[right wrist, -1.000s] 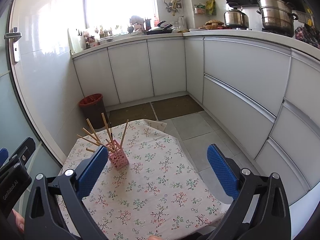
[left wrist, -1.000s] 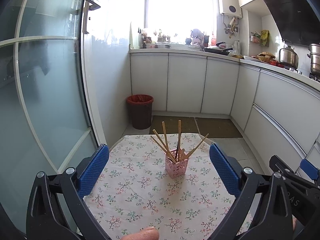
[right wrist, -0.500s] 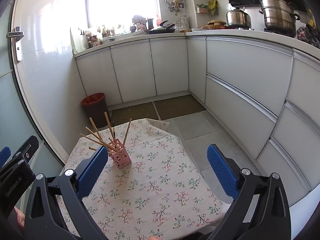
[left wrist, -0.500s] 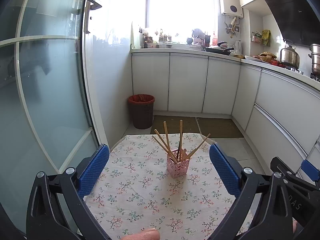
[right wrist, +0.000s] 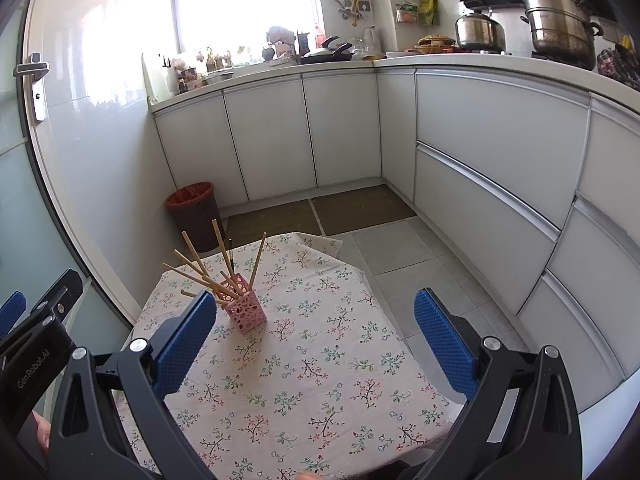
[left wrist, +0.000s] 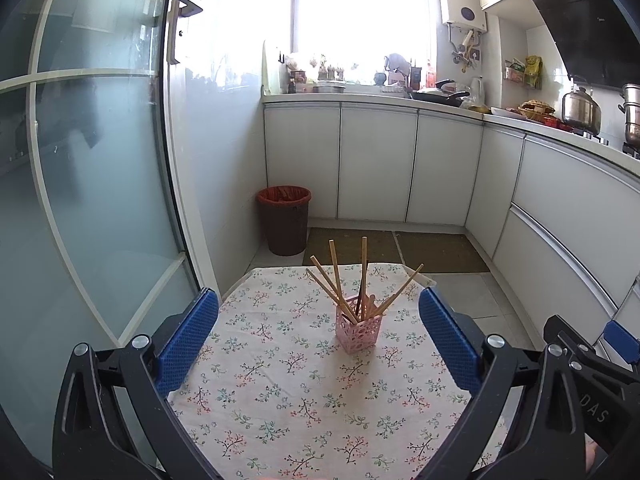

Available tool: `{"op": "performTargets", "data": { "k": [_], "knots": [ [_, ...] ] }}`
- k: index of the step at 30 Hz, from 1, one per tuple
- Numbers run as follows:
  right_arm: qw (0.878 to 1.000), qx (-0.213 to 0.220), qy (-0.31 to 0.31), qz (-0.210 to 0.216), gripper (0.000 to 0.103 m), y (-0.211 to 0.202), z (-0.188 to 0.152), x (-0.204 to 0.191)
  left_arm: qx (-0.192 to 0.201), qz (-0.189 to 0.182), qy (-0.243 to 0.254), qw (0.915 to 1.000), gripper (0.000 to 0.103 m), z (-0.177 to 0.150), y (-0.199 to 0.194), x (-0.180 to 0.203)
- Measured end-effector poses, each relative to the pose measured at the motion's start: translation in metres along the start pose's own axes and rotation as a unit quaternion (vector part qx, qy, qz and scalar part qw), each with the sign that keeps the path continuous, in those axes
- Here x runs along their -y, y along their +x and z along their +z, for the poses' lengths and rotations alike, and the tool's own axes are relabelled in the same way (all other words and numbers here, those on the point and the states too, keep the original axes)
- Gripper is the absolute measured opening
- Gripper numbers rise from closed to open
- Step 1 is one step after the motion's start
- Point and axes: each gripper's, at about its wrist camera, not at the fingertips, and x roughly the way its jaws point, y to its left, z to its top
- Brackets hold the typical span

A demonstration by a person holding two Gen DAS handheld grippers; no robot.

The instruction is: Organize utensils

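A pink perforated holder (left wrist: 359, 330) stands upright on a small table with a floral cloth (left wrist: 280, 392). Several wooden chopsticks (left wrist: 337, 277) and a dark one lean out of it. The holder also shows in the right wrist view (right wrist: 245, 314), with its chopsticks (right wrist: 196, 260) fanned to the left. My left gripper (left wrist: 319, 336) is open and empty, held back above the near part of the table, the holder between its blue pads. My right gripper (right wrist: 315, 338) is open and empty, to the right of the holder.
A brown bin with a red liner (left wrist: 285, 225) stands on the floor beyond the table. A glass door (left wrist: 88, 200) is at the left. White cabinets (right wrist: 480, 184) run along the back and right, with pots (right wrist: 558, 24) on the counter.
Both grippers have drawn back and up a little from the table. The holder looks slightly smaller and farther. Both stay open.
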Motion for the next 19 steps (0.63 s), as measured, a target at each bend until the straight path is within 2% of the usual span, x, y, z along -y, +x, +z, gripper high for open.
{"op": "performTargets", "data": {
  "k": [3, 7, 9, 11, 19],
  "knots": [
    [1.000, 0.001, 0.001, 0.000, 0.097, -0.0002, -0.0008, 0.0002, 0.011, -0.001, 0.002, 0.9999, 0.095, 0.0002, -0.0031, 0.0002],
    [1.000, 0.003, 0.002, 0.001, 0.097, -0.0018, -0.0011, 0.0005, 0.016, -0.011, 0.002, 0.9998, 0.083, 0.0003, -0.0038, 0.0002],
    [1.000, 0.005, 0.001, 0.000, 0.097, -0.0029, -0.0009, 0.0009, 0.013, -0.014, 0.003, 0.9998, 0.083, 0.0003, -0.0020, 0.0000],
    [1.000, 0.007, 0.003, 0.000, 0.097, -0.0035, -0.0006, 0.0017, 0.013, -0.014, 0.007, 0.9998, 0.096, 0.0008, -0.0024, 0.0014],
    [1.000, 0.011, 0.011, -0.001, 0.097, -0.0046, 0.0015, 0.0040, 0.007, -0.006, 0.009, 0.9999, 0.096, 0.0013, -0.0025, 0.0019]
  ]
}}
